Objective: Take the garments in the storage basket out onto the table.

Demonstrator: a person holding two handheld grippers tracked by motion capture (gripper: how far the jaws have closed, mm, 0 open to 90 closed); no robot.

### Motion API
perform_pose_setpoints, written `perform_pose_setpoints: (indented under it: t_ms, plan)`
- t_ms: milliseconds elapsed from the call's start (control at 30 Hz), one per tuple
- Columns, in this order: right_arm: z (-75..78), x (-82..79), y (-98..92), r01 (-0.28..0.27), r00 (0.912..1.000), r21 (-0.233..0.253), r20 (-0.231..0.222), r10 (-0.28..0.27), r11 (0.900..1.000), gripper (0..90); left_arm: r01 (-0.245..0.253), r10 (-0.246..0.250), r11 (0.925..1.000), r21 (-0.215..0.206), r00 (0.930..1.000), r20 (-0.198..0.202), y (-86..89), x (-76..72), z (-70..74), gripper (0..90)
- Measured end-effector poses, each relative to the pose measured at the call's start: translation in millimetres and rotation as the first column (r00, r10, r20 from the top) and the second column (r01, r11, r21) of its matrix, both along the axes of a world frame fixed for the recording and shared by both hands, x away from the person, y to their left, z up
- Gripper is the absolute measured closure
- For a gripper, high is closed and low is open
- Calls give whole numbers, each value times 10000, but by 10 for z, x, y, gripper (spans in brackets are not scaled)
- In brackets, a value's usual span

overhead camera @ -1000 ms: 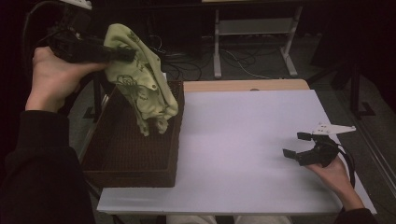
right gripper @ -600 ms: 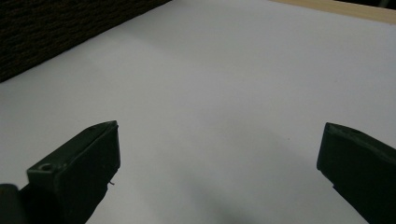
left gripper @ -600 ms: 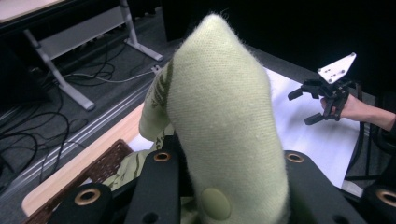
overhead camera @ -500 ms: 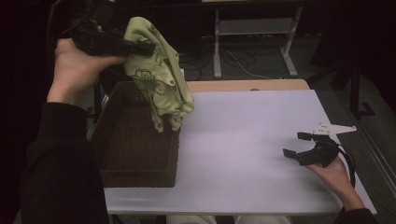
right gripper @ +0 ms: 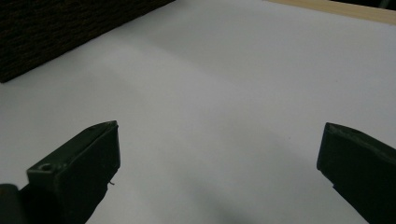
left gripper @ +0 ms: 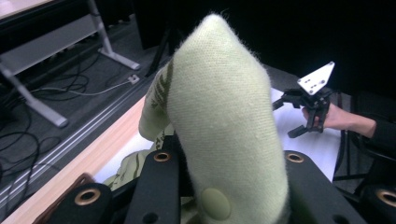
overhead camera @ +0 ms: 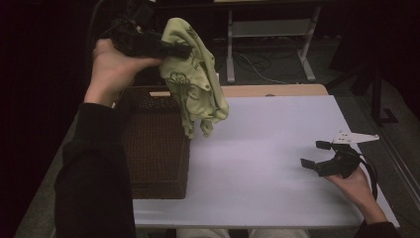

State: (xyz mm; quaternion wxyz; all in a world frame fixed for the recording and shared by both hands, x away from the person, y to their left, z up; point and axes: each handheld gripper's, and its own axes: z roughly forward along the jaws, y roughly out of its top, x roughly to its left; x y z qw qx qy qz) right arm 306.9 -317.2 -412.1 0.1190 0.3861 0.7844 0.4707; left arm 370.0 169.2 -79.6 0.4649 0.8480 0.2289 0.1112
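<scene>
Left gripper (overhead camera: 181, 49) clamped on cloth (overhead camera: 195, 89), now carried rightward off basket (overhead camera: 153, 148) toward mat (overhead camera: 267, 148); laying-down likely next. Right gripper (overhead camera: 317, 156) unmoved, jaws apart.

The left arm is raised high over the table's left side, its dark sleeve running up from the lower edge, forearm nearly upright and wrist bent so the left hand (overhead camera: 111, 62) points its left gripper (overhead camera: 185, 49) sideways, level, toward the right. Its jaws are clamped tight together on something soft that hides their tips. The right forearm lies low at the table's near right corner, the right hand (overhead camera: 354, 181) palm up beneath the right gripper (overhead camera: 314, 153). That gripper sits just above the surface, aimed left, jaws spread wide with nothing between them, grey plate on top.
</scene>
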Motion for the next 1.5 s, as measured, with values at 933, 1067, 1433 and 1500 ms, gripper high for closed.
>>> perform_pose_setpoints:
  t_ms: [933,1067,1433,1500]
  plan:
    - [6,-9,-9,-74,10000,16,62,73,10000,0,1127,-1161,9924,-491,9906,-730,-515,201,-570,691]
    - [8,-13,-6,-84,9999,20,58,84,10000,0,1112,-1158,9921,-584,9897,-839,-530,216,-646,691]
    - [7,-12,-5,-116,9999,-6,57,116,9999,0,1044,-1112,9916,-765,9896,-917,-541,229,-867,692]
    - [9,-13,-5,-121,9999,3,56,121,9999,0,1005,-1081,9915,-822,9896,-950,-550,230,-914,692]
